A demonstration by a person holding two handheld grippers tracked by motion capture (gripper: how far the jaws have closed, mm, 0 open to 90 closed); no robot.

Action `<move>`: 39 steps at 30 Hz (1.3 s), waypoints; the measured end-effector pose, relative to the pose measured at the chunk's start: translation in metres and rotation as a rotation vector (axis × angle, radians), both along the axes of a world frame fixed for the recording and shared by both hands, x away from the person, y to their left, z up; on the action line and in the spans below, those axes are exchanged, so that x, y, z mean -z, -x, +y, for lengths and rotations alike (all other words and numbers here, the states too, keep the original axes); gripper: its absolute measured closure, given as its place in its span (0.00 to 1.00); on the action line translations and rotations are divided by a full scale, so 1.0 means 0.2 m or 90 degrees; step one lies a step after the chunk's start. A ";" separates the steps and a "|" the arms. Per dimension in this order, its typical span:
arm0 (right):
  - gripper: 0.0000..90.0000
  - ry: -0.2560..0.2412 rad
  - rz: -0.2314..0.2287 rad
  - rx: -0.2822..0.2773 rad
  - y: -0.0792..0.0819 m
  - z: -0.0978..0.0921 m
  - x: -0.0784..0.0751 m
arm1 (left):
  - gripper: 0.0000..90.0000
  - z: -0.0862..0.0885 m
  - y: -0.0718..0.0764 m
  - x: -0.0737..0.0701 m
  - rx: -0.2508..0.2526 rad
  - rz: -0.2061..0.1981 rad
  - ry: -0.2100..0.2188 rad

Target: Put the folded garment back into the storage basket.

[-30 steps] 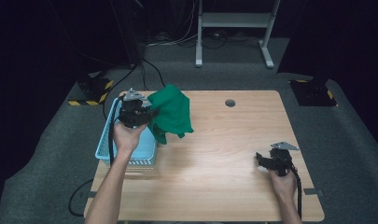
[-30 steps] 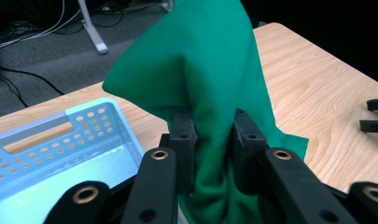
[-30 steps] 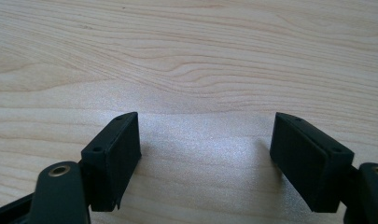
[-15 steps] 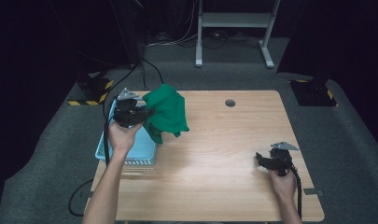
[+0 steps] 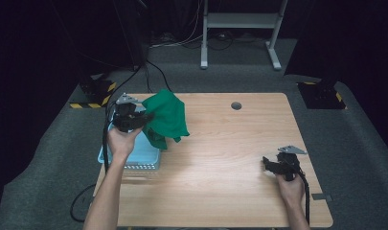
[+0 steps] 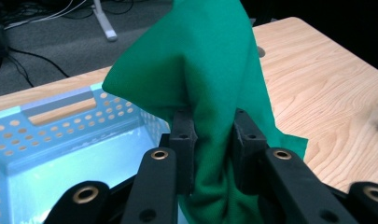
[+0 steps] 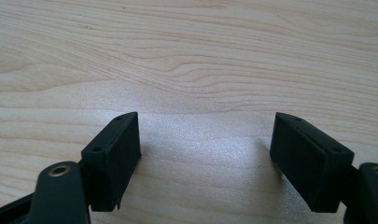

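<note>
A green cloth [image 5: 167, 119] hangs in the air over the table's left side, pinched by my left gripper [image 5: 144, 117], which is shut on it above the light blue basket [image 5: 134, 155]. In the left gripper view the cloth [image 6: 210, 84] bunches between the two black jaws and rises as a peak above them, with the basket [image 6: 60, 140] below and to the left. My right gripper [image 5: 267, 162] rests low at the table's front right, open. In the right gripper view its jaws stand wide apart over bare wood, the gripper [image 7: 205, 149] holding nothing.
The wooden table [image 5: 230, 143] has a round cable hole [image 5: 236, 105] near its back edge. The perforated basket sits at the table's left edge. Cables and a metal stand's feet [image 5: 239, 52] lie on the grey floor behind the table.
My left gripper has carried the green cloth slightly up and back over the basket. The right gripper has stayed where it was.
</note>
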State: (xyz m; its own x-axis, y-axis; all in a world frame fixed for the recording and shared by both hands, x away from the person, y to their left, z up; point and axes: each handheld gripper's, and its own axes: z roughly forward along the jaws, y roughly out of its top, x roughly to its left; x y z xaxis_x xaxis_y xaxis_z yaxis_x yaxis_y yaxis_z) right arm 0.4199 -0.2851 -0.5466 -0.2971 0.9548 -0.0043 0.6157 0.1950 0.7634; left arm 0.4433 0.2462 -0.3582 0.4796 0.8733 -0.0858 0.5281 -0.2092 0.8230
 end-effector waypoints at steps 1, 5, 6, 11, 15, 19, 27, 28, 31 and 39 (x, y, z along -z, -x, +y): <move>0.27 0.000 0.000 0.000 0.00 0.00 0.00 | 0.82 0.00 0.00 0.01 -0.002 0.001 0.000; 0.27 0.000 0.000 0.000 0.00 0.00 0.00 | 0.82 0.03 -0.01 0.03 -0.014 0.008 -0.006; 0.27 0.000 0.000 0.000 0.00 0.00 0.00 | 0.82 0.04 -0.01 0.04 -0.018 0.010 -0.007; 0.27 0.000 0.000 0.000 0.00 0.00 0.00 | 0.82 0.07 -0.02 0.08 -0.036 0.019 -0.010; 0.27 0.000 0.000 0.000 0.00 0.00 0.00 | 0.82 0.10 -0.03 0.10 -0.044 0.025 -0.006; 0.27 0.000 0.000 0.000 0.00 0.00 0.00 | 0.82 0.13 -0.04 0.13 -0.045 0.027 -0.002; 0.27 0.000 0.000 0.000 0.00 0.00 0.00 | 0.82 0.17 -0.05 0.19 -0.051 0.026 0.000; 0.27 0.000 0.000 0.000 0.00 0.00 0.00 | 0.82 0.17 -0.05 0.19 -0.053 0.026 0.000; 0.27 0.000 0.000 0.000 0.00 0.00 0.00 | 0.82 0.18 -0.05 0.22 -0.060 0.031 0.003; 0.27 0.000 0.000 0.000 0.00 0.00 0.00 | 0.82 0.22 -0.07 0.29 -0.068 0.044 0.005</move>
